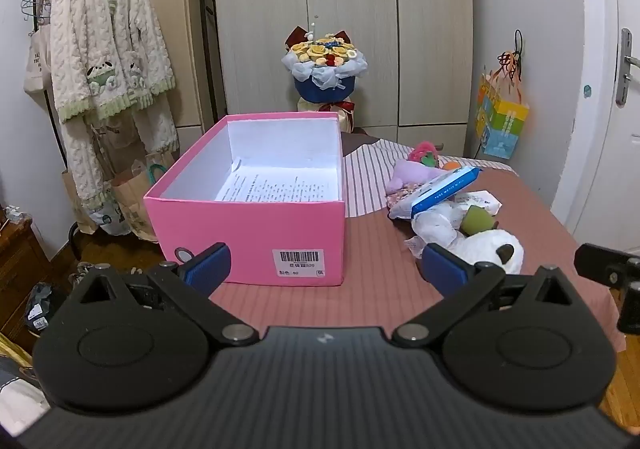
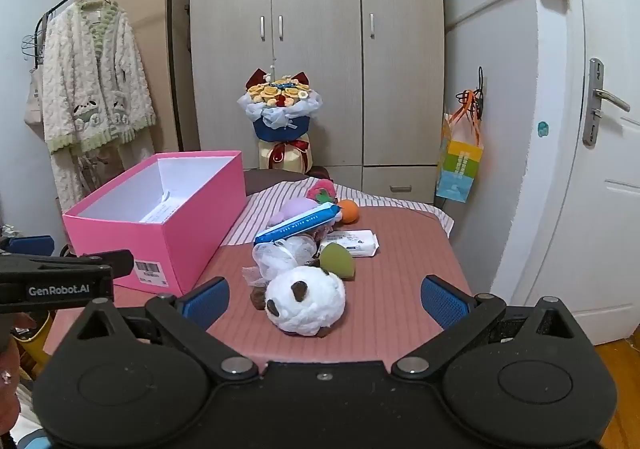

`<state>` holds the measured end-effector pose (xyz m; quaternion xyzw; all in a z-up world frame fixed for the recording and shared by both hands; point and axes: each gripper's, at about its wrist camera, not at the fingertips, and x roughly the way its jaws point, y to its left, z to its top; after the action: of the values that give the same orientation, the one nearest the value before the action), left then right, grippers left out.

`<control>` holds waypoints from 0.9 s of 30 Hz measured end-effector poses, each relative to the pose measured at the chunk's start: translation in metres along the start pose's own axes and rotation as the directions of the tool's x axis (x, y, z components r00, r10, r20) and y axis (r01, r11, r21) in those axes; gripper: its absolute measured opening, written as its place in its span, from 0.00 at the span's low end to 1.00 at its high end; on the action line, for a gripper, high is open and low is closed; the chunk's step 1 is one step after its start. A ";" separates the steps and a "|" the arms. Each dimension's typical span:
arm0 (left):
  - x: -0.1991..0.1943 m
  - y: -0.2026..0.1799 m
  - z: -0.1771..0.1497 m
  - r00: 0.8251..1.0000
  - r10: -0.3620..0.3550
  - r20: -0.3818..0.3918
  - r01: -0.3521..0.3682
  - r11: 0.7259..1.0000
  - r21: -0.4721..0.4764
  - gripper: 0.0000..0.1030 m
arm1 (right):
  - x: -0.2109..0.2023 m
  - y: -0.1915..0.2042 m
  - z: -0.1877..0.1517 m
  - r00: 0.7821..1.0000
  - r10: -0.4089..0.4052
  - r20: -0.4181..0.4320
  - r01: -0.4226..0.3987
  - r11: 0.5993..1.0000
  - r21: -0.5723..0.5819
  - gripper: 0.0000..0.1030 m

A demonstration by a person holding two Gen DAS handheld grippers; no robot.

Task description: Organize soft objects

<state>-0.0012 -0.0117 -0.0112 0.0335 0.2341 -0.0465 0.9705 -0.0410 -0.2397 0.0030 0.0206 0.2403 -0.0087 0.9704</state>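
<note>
An open pink box stands on the pink striped table, a printed sheet lying in it. To its right lies a heap of soft things: a white panda plush nearest, a green plush piece, white gauzy fabric, a blue wipes pack, a purple plush, an orange ball. My left gripper is open in front of the box, nothing between its fingers. My right gripper is open, with the panda lying between and just beyond its fingertips, untouched.
A flower bouquet stands behind the table before a wardrobe. A fluffy robe hangs on a rack at left with paper bags below. A colourful gift bag hangs on the wall by the door. A white tissue pack lies beside the heap.
</note>
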 end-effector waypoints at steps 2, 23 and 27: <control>0.000 0.000 -0.001 1.000 0.000 0.002 0.000 1.000 0.001 1.00 | 0.000 0.000 0.000 1.000 0.000 0.000 0.000 1.000 0.000 1.00; 0.000 -0.004 -0.002 1.000 -0.007 0.001 0.007 1.000 0.003 1.00 | -0.003 0.001 0.000 1.000 -0.002 0.008 0.002 1.000 -0.004 1.00; 0.001 -0.005 -0.002 1.000 -0.006 0.001 0.006 1.000 0.002 1.00 | -0.003 0.001 0.000 1.000 -0.002 0.010 0.002 1.000 -0.005 1.00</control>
<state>-0.0023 -0.0165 -0.0138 0.0338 0.2335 -0.0498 0.9705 -0.0437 -0.2390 0.0040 0.0179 0.2356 -0.0089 0.9717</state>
